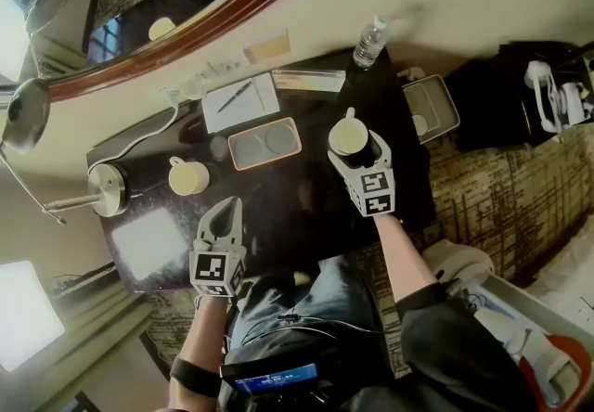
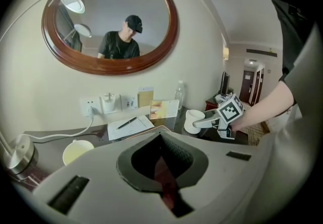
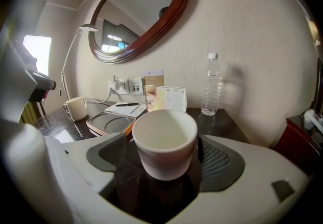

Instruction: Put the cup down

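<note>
1. The right gripper (image 1: 360, 158) is spread wide, released. Its two dark, mesh-textured pads flank the cup (image 3: 164, 142), with a sliver of gap showing at the left pad. The right pad is very close to the cup wall; I cannot tell whether it touches.
2. The cup stands upright on the bench (image 1: 306, 206), near its right end, between those jaws. It is a plain, smooth, off-white cylinder with a thick rounded rim, and it is empty inside.
3. The left gripper (image 1: 225, 211) is clenched with nothing in it. Its dark pads meet in a line and it hovers over the near left part of the bench.
4. The bench top is dark and glossy and throws back window light.
5. A second pale cup (image 1: 188, 176) sits to the left, well apart from the first.
6. Between the two cups lies a flat rectangular tray (image 1: 264, 143), orange-rimmed, with two round recesses.
7. Behind the tray are a white notepad (image 1: 239, 99) with a pen on it and a clear ribbed plastic bottle (image 1: 369, 42).
8. An oval mirror (image 3: 136, 11) in a polished wooden frame hangs on the textured wall.
</note>
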